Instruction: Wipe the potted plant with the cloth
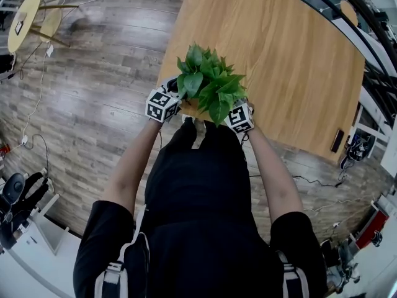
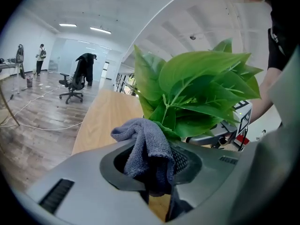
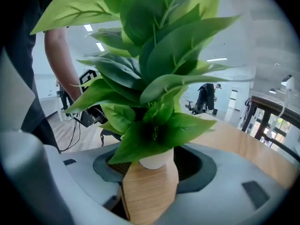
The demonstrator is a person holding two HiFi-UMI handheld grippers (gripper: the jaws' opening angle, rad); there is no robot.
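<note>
**Head view.** The plant (image 1: 208,82) is at the near edge of the desk (image 1: 279,61), right in front of the person. The left claw (image 1: 175,98) and right claw (image 1: 233,113) flank it closely. Leaves hide the pot, both claw tips and the cloth, so I cannot tell whether the pot stands on the desk or is lifted.

**Left gripper view.** The left claw (image 2: 154,175) is clenched on a grey cloth (image 2: 145,146). The cloth bunches above the jaws and touches the lowest leaves (image 2: 197,93). It is soft and light, and the free fold is the working face.

**Right gripper view.** The right claw (image 3: 152,182) grasps the pot (image 3: 157,161) low down, with the foliage above it. Only a white rim shows clearly. The wood-grained face below it may be pot body or desk seen through the gap.

**Handling.** The leaves look thin and pliable and would probably crease or tear under pressure. Holding by the pot, never by the stems, is the sound choice. The plant appears light but top-heavy.
</note>
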